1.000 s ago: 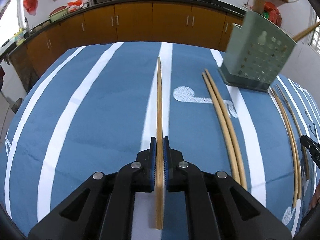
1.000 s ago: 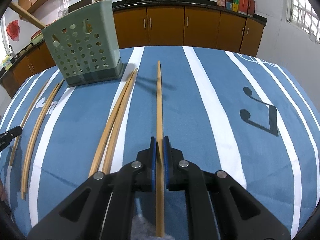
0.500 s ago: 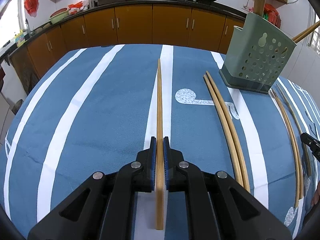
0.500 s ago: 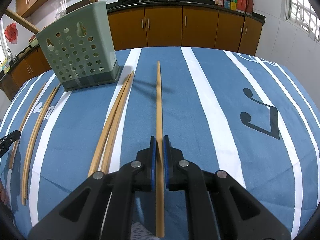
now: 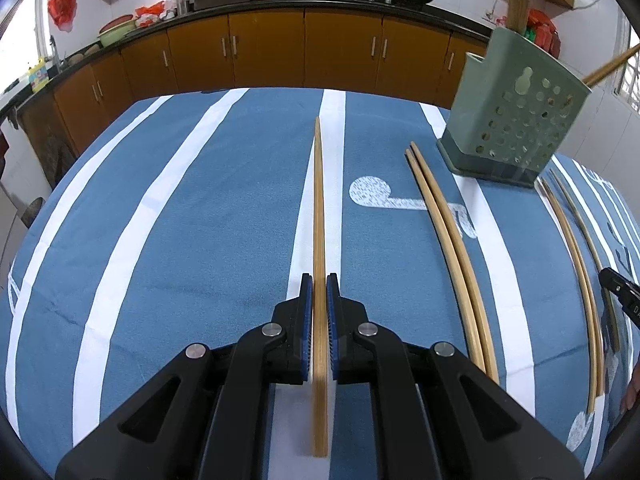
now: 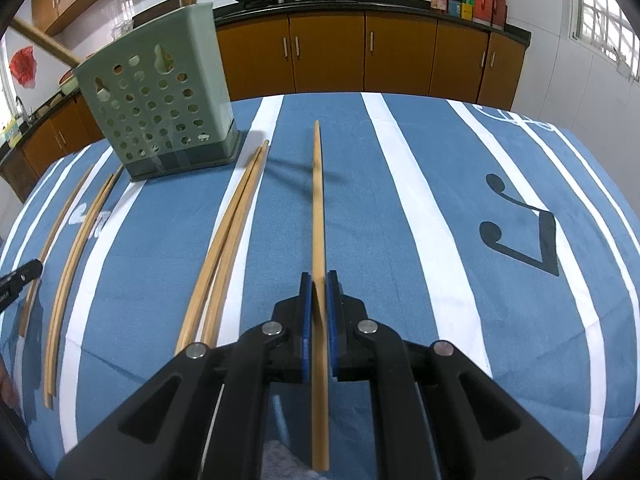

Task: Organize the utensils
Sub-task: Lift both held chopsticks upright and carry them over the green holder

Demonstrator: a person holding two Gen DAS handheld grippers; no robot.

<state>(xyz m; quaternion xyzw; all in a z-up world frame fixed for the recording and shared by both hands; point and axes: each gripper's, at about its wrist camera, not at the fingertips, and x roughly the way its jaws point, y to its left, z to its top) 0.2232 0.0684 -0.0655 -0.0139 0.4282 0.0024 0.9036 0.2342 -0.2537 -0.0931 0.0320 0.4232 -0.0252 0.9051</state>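
The left gripper (image 5: 319,292) is pinching a single wooden chopstick (image 5: 319,208) between its blue pads, the stick pointing forward above the blue-and-white striped desk (image 5: 180,220). The right gripper (image 6: 319,292) is clamping another chopstick (image 6: 318,200) the same way. Between them a pair of chopsticks (image 6: 228,236) is lying on the cloth beside the green perforated utensil holder (image 6: 160,108) — more chopsticks (image 5: 576,248) are resting on its other side.
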